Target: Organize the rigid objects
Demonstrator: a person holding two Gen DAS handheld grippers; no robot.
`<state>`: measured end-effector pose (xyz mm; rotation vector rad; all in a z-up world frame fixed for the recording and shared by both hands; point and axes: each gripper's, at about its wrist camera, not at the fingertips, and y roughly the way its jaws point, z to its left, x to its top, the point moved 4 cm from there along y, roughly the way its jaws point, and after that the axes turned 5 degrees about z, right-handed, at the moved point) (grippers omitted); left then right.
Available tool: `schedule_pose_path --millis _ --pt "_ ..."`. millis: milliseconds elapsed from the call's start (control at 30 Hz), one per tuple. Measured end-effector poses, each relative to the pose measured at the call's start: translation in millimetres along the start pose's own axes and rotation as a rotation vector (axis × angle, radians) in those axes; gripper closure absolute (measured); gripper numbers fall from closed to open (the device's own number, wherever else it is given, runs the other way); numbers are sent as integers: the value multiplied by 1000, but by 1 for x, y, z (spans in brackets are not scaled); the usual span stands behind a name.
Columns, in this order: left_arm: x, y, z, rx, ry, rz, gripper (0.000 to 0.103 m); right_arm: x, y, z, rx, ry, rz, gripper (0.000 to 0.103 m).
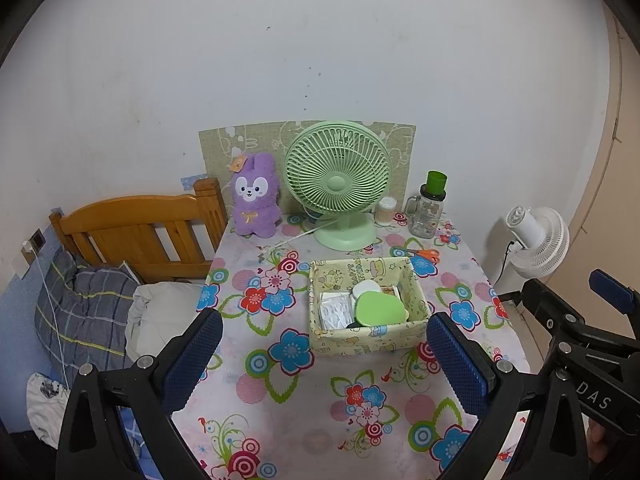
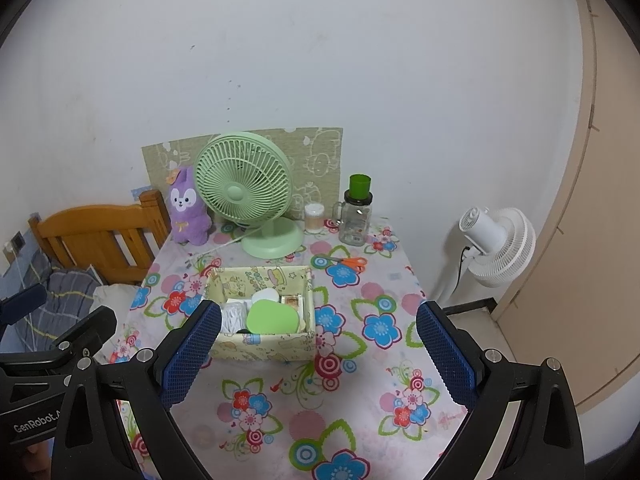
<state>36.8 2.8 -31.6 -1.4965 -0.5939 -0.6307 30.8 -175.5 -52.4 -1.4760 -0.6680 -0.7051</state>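
Closest in, the left gripper (image 1: 324, 354) hangs over the near edge of the table, its blue cross-hatched pads (image 1: 194, 354) spread wide and holding nothing. Alongside it the right gripper (image 2: 318, 354) is just as wide and just as empty.

Ahead of both sits the yellow printed storage box (image 1: 366, 342), soft-walled, probably fabric or card. Inside it lie a green rounded lid (image 1: 378, 310), a white round lid (image 1: 366, 288) and a clear crinkly packet (image 1: 334, 312), packed touching one another.

The orange-handled scissors (image 1: 424, 254) lie flat on the floral tablecloth (image 1: 280, 400) beyond the box, near the glass mug with green cap (image 1: 428, 210).

Here lie the risks. The cloth looks slick, so the light box could slide if a pad nudges its wall. The flat scissors offer little to pinch and may skid away. Reaching past them could clip the tall mug, the cotton swab jar (image 1: 386, 210) or the green desk fan (image 1: 338, 184) and its trailing cord.
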Motion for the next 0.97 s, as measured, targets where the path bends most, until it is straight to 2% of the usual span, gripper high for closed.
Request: schedule_pose_path --millis 567,967 --pt "5 9 -1 6 -15 0 0 6 11 -1 17 -11 3 4" --pt "3 28 3 -9 -37 42 0 8 26 0 19 -24 37 4"
